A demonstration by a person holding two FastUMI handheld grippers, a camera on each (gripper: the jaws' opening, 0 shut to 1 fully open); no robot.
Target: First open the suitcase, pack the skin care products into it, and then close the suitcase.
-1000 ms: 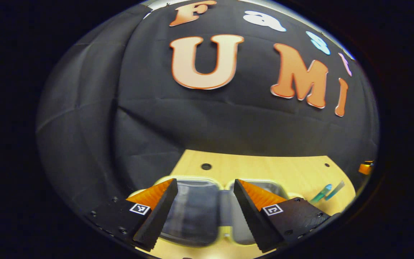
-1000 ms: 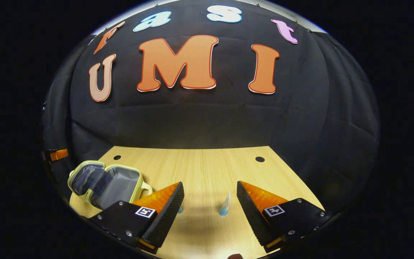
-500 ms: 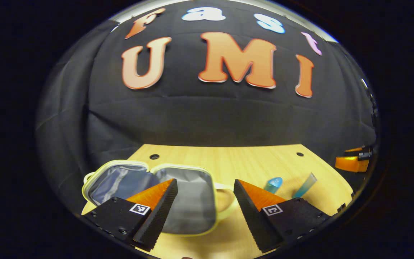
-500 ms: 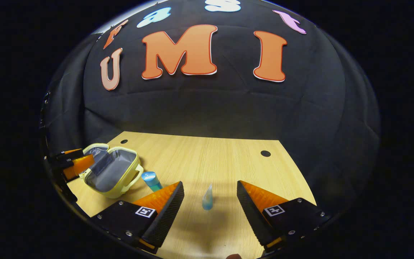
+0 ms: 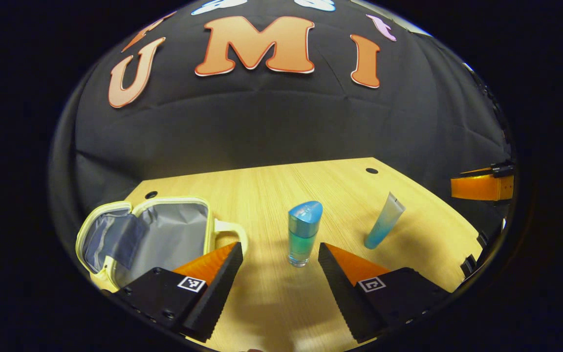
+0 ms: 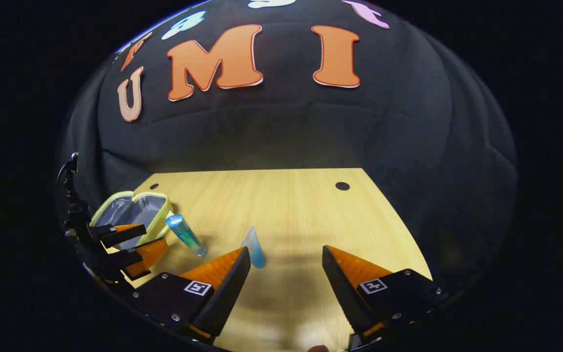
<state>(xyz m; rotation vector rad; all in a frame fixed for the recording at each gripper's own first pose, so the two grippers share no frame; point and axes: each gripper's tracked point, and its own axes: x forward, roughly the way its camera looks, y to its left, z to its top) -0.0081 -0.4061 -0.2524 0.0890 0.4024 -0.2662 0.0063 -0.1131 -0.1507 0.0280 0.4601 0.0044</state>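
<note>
Suitcase [image 5: 164,234] open; left gripper [image 5: 279,266] open, empty, should centre on upright blue bottle [image 5: 304,232], squeeze low. Right gripper [image 6: 285,274] open.

Spread tongs [image 5: 277,259] near upright bottle [image 5: 304,233]

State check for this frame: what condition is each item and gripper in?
suitcase: open, lying flat, grey lining showing, nothing visible inside.
blue bottle: upright on the table, cap on.
blue tube: standing cap-down on the table.
left gripper: open, holding nothing.
right gripper: open, holding nothing.
table: bears all three items.
</note>
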